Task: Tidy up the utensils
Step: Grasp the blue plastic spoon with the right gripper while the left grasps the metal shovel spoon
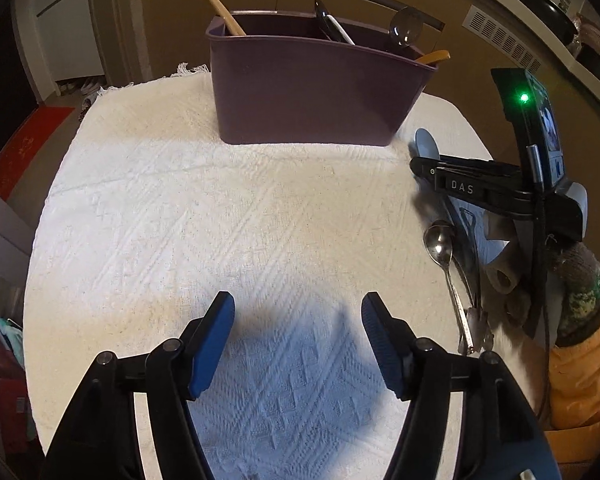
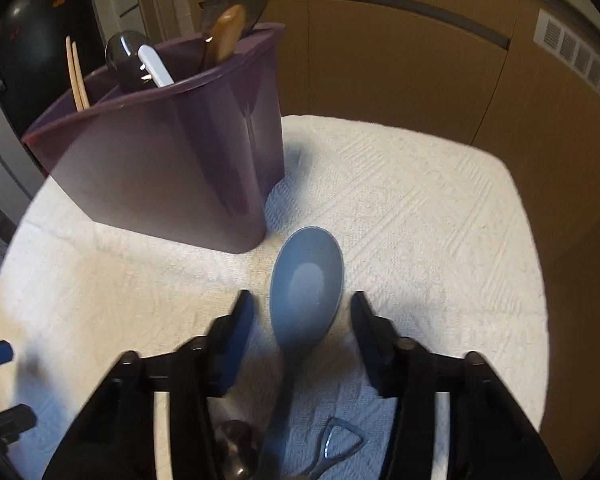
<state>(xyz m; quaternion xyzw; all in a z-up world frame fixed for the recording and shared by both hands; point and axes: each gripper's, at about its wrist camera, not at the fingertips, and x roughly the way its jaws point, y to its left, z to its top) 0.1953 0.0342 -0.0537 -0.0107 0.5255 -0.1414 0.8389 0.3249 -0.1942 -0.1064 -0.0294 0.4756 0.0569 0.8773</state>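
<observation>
White woven cloth (image 2: 420, 200) covers the tabletop. My right gripper (image 2: 302, 322) straddles the blue plastic spoon (image 2: 306, 280), unclenched, handle toward me, bowl toward the purple bin (image 2: 160, 168). My left gripper (image 1: 298, 340) hangs released, farther off.

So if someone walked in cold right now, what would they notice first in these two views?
Probably the purple bin standing at the far side of the white cloth, with wooden sticks, a ladle and other handles poking out. Next, the blue spoon lying between the open fingers of the right gripper, not pinched. The left gripper hangs open over bare cloth.
</observation>
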